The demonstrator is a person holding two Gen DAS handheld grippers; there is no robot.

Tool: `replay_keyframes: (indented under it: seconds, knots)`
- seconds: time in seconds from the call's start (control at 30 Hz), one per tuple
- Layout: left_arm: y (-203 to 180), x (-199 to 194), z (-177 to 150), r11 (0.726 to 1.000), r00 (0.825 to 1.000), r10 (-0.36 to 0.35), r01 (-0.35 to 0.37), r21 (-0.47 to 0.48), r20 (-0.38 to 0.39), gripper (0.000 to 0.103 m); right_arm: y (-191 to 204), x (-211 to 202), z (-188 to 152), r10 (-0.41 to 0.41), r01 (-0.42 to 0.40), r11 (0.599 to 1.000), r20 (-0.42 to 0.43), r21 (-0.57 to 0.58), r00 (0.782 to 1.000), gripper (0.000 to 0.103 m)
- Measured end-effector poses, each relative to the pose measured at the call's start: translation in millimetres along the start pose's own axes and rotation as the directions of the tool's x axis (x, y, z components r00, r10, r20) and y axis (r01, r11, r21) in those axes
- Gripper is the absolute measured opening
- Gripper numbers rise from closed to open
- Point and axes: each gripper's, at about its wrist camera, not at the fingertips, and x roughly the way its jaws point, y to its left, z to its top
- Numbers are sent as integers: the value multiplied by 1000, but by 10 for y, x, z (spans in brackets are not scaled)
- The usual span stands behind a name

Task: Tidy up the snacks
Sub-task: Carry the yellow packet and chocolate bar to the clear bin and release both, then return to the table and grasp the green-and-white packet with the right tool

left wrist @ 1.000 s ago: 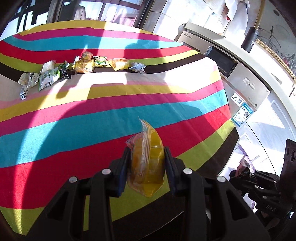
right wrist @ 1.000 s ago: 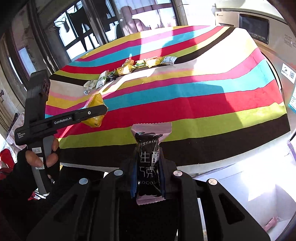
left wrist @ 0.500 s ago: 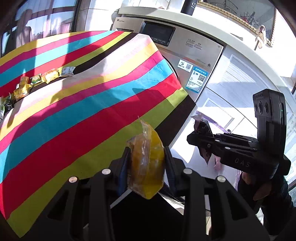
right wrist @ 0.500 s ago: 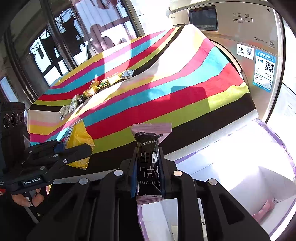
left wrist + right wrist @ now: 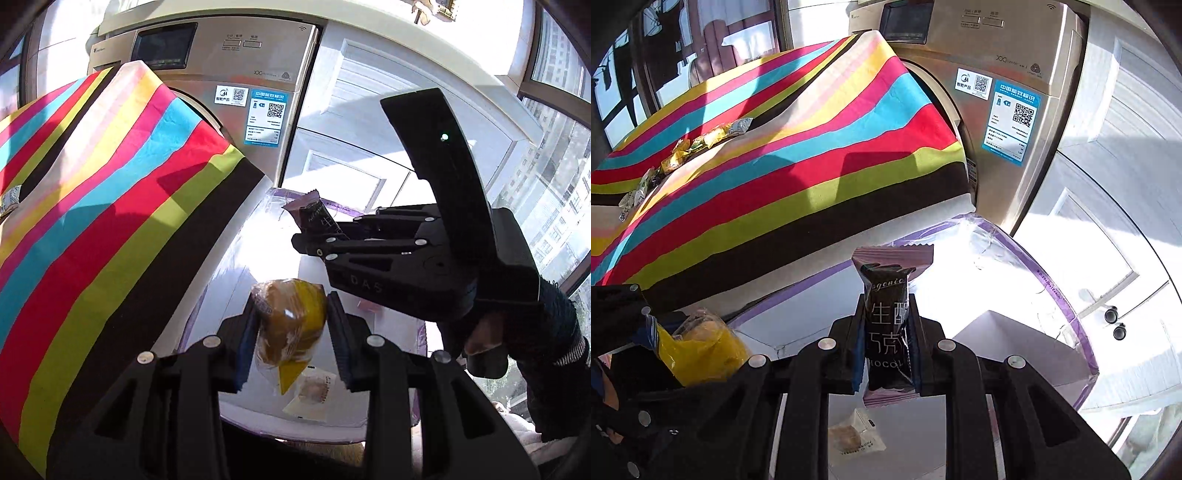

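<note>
A: While both tools hang over the bin, log it left to right. Striped bench (image 5: 775, 166) far left, with the leftover snacks (image 5: 701, 142) in a row at its far edge.

B: Then the left tool (image 5: 291, 325)?

A: Closed on the yellow snack pack (image 5: 291, 321), pads pinching both sides, pack upright with its lower corner hanging below the fingers. It sits above the clear bin (image 5: 1067, 306), purple rim, white floor.

B: Anything in the bin?

A: 1 small wrapped biscuit (image 5: 857, 435) on the floor, under and between the 2 tools. Something pinkish shows behind the right tool in the left view; too hidden to call.

B: Right tool (image 5: 886, 343)?

A: Clamped on the dark chocolate bar (image 5: 886, 325), gripped mid-length, crimped pink end pointing up and forward. Also over the bin, just right of the left tool.

B: Step in hand?

A: My read: dropping both into the bin. To do it well, lower each until the pack is inside the rim, then open wide. The yellow pack is puffy and slick, so it may cling to 1 pad; a full opening helps. Release apart from each other and clear of the biscuit. The tools are close together, so stagger the 2 drops to avoid knocking fingers.

B: Risk?

A: A pack bouncing off the rim onto the floor.
</note>
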Motion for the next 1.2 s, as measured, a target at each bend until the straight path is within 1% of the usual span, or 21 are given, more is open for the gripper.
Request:
replay_keyframes:
  seconds: [0.03, 0.07, 0.1, 0.13, 0.2, 0.27, 0.37, 0.47, 0.6, 0.63, 0.67, 0.7, 0.77, 0.8, 0.83, 0.87, 0.9, 0.93, 1.03, 1.13, 1.2]
  knots:
    - [49, -1, 3, 999, 1000, -27, 27, -38, 10, 54, -61, 16, 5, -38, 39, 999, -10, 21, 999, 35]
    - [132, -36, 6, 996, 999, -25, 28, -84, 28, 84, -140, 27, 12, -62, 64, 997, -24, 51, 998, 63]
    - [230, -112, -5, 991, 998, -8, 16, -130, 59, 97, -204, 11, 14, -76, 78, 994, -25, 80, 997, 75]
    - [350, -198, -17, 986, 996, 16, -1, -169, 88, 98, -254, -28, 12, -87, 87, 990, -6, 107, 996, 80]
    - [627, -381, -56, 974, 991, 90, -66, -215, 103, 98, -289, -67, 13, -75, 73, 990, 10, 121, 997, 80]
    - [968, -605, -153, 944, 968, 224, -188, -271, 110, 99, -254, -55, 26, -64, 63, 991, 10, 114, 998, 80]
    - [1530, -981, -403, 842, 893, 445, -391, -370, 69, 100, -87, -14, 36, 23, -25, 993, 20, 116, 1000, 80]
    - [2060, -1433, -749, 703, 797, 603, -529, -475, 5, 101, 222, 15, 45, 126, -131, 986, 52, 100, 991, 82]
    - [2612, -2054, -1203, 533, 695, 717, -602, -595, -61, 101, 835, 36, 111, 300, -300, 954, 47, 6, 953, 86]
    - [2745, -2198, -1303, 479, 659, 747, -627, -614, -91, 101, 1005, 38, 132, 332, -331, 943, 34, -30, 943, 86]
    - [2875, -2313, -1380, 429, 625, 771, -649, -628, -119, 101, 1210, 22, 159, 347, -344, 936, 31, -76, 937, 86]
    - [3010, -2414, -1442, 388, 600, 787, -661, -642, -142, 101, 1399, 13, 185, 345, -339, 933, 34, -119, 938, 86]
    - [3312, -2589, -1562, 304, 555, 807, -685, -662, -204, 101, 1750, 23, 248, 351, -340, 919, 21, -201, 936, 86]
    - [3453, -2658, -1619, 269, 538, 811, -691, -671, -229, 101, 1913, 39, 285, 358, -344, 910, 16, -232, 934, 86]
    - [3585, -2710, -1661, 248, 538, 806, -684, -686, -246, 101, 2072, 63, 325, 368, -354, 900, 10, -256, 930, 86]
    - [3704, -2756, -1698, 238, 559, 789, -661, -712, -255, 101, 2215, 92, 372, 383, -368, 890, 3, -271, 924, 86]
    - [3803, -2793, -1736, 236, 588, 769, -626, -743, -252, 101, 2361, 136, 424, 396, -382, 881, -7, -279, 918, 86]
    - [3869, -2816, -1766, 231, 605, 757, -602, -765, -247, 101, 2515, 191, 481, 409, -398, 873, -22, -282, 912, 86]
    - [3872, -2794, -1739, 228, 593, 762, -621, -750, -260, 101, 3001, 412, 656, 456, -461, 840, -87, -288, 886, 86]
    - [3809, -2745, -1769, 226, 576, 763, -663, -714, -293, 101, 3547, 627, 823, 463, -481, 817, -136, -318, 876, 86]
    - [3771, -2735, -1772, 224, 574, 764, -663, -715, -293, 101, 3932, 735, 992, 459, -476, 809, -136, -346, 878, 86]
